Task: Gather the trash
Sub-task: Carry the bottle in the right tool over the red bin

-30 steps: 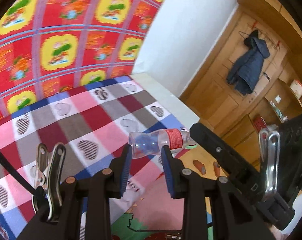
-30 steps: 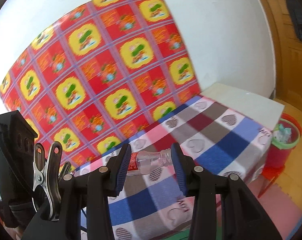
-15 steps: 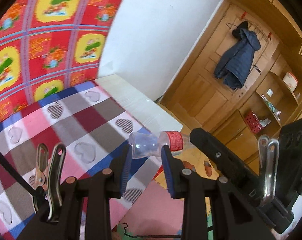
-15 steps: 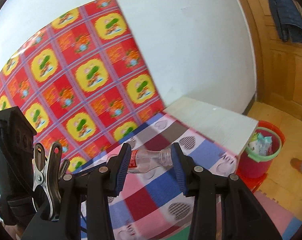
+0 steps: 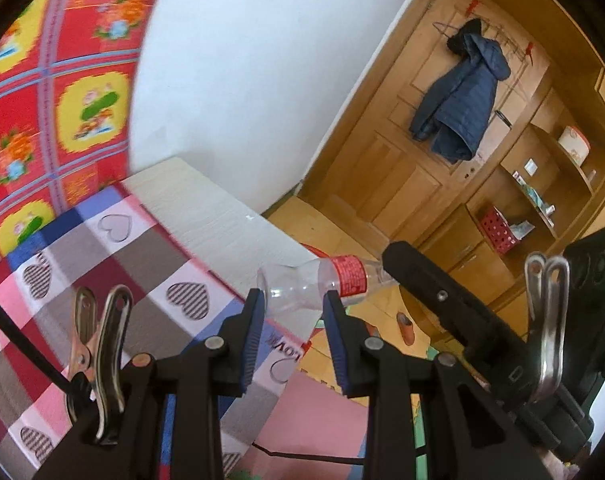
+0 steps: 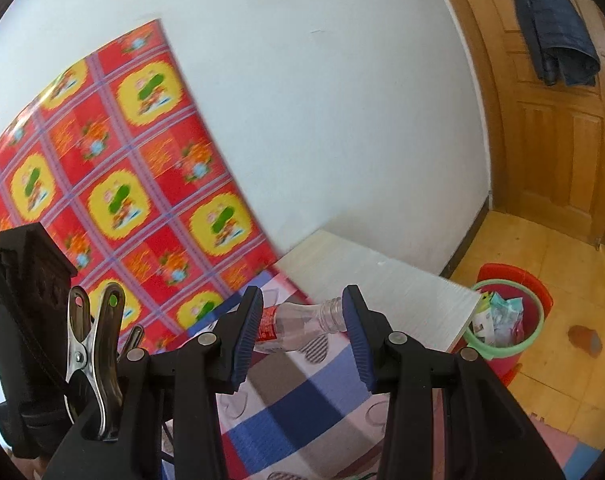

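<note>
Left gripper: my left gripper (image 5: 292,306) pinches the base end of the plastic bottle (image 5: 318,285), one blue pad on each side of the clear body.
Right gripper: my right gripper (image 6: 302,312) has its pads spread around the same bottle (image 6: 298,322); the neck sits just beside the right pad, the red label beside the left one. I cannot tell whether either pad touches it.
Bottle: clear, empty-looking, lying roughly level in the air between my two grippers, red label around its middle, held above the table's near edge.
Table: the table (image 6: 386,280) is below the bottle, its pale top bare at the end nearest the wall; the rest lies under a checked heart cloth (image 5: 102,264).
Bin: a red bin (image 6: 516,312) with a green rim stands on the floor just past the table's end, with wrappers inside.
Wall: a red and yellow patterned sheet (image 6: 114,176) hangs behind the table.
Door: a wooden door (image 5: 414,152) beyond the table carries a dark blue jacket (image 5: 460,96).
</note>
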The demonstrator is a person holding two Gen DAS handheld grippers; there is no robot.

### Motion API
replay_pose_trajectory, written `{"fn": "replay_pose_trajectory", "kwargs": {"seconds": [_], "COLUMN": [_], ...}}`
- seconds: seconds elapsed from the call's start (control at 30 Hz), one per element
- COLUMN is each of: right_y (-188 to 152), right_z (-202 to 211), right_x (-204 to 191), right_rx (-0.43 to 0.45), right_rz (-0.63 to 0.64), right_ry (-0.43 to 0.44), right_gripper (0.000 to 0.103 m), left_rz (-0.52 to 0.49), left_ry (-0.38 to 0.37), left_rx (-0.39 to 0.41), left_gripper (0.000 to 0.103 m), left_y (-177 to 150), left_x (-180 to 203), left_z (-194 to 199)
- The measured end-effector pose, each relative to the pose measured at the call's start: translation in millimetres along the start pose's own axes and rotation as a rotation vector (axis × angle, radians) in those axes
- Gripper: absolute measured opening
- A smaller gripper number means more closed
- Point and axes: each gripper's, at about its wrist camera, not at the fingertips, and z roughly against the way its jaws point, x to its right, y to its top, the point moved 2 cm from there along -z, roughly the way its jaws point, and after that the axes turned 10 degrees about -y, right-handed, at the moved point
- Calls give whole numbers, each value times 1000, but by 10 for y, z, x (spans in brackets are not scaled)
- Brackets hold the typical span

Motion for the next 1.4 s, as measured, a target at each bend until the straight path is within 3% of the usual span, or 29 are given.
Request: {"fn": "replay_pose_trajectory", "kwargs": {"seconds": [0.33, 0.6, 1.03, 1.4], "right_y": [220, 406, 848, 1040], "right_z": [-162, -328, -716, -1236], "right_x": [465, 944, 2023, 2853], "right_rx": [11, 15, -45, -141], "right_rz": [-50, -55, -47, -42], "right_ry": [-49, -53, -63, -86], "right_gripper": [44, 43, 43, 43], "left_rz": [-31, -41, -23, -4], "left_ry": [-36, -23, -34, -14], "left_rx": [-41, -43, -103, -160], "left_gripper": [30, 30, 30, 30], "left_y": [212, 346, 518, 616], "left_x": [228, 494, 999, 1065], "left_z": [-567, -1045, -2173, -3136]}}
